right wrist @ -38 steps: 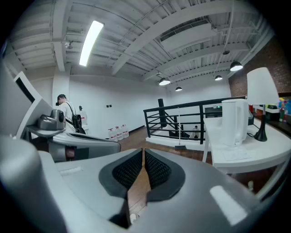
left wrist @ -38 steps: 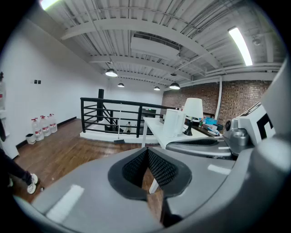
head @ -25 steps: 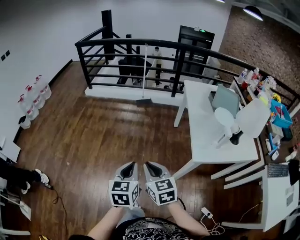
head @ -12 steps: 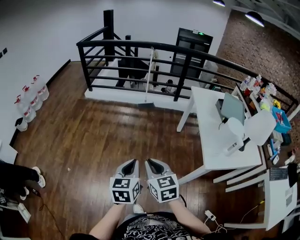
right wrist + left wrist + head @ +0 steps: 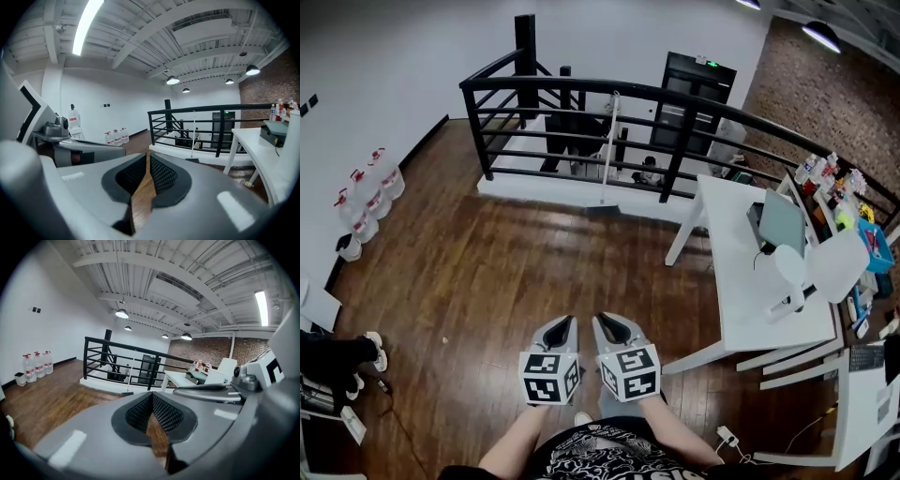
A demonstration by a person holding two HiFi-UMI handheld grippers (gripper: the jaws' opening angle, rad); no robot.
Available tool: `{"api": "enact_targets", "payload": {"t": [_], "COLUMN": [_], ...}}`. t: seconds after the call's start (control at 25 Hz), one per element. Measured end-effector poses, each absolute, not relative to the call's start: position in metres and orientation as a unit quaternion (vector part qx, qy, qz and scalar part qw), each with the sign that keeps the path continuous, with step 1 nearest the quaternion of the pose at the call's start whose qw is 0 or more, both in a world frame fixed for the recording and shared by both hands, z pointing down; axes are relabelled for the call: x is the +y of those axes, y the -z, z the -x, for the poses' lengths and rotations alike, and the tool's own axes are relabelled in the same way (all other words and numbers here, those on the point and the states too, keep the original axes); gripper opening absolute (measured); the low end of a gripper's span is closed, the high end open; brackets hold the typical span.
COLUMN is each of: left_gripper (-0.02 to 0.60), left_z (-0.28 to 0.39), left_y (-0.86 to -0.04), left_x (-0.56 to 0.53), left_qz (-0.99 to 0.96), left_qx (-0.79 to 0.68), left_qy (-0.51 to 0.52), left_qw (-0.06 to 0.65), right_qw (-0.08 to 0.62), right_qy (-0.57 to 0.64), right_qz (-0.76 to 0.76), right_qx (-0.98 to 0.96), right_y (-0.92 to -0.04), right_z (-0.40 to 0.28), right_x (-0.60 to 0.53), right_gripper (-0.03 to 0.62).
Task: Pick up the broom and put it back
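Broom stands upright against black railing: thin pale handle, dark head. Your left tongs and right tongs are clenched, empty.

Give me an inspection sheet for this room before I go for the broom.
Surface: wooden plank floor.
Job's things: broom upright against the black railing, far ahead, untouched.
Clutter: white table at right with items on it; water bottles by the left wall.
Grippers: left hand-held gripper and right hand-held gripper both shut, empty, side by side.
Cables: white power strip with cord on the floor, lower right.
Surroundings: brick wall at far right.
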State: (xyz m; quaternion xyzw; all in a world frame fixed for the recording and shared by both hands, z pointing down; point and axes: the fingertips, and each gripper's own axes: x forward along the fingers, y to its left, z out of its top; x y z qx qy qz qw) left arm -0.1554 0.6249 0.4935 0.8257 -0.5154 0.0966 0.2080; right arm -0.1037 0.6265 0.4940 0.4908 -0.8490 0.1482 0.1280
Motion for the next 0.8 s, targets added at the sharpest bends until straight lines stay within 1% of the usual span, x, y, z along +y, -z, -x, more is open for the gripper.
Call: {"api": "enact_targets", "payload": {"t": [0.36,0.6,0.8], "left_gripper": [0.005,0.005,0.005], "left_z": [0.143,0.106,0.073], "left_y": [-0.484,-0.472,-0.476], "left_x": [0.527,0.447,0.389], "left_qz": [-0.818,-0.819,-0.818], "left_qx": [-0.532,-0.535,-0.533], "left_qy": [-0.107,-0.107,-0.113], "left_qw": [0.188,0.177,0.184], "right_qw": [0.099,0.091,0.088], "right_qy": [-0.14,-0.132,-0.136], "right_qz": [-0.476,-0.472,-0.474], "right_qx": [-0.863,-0.867,-0.866], "right_y": [-0.481,-0.473,-0.474], "right_z": [0.094,0.064,0.032], "right_x": [0.522,0.447,0.388], "right_gripper": [0.011,0.01,0.01]}}
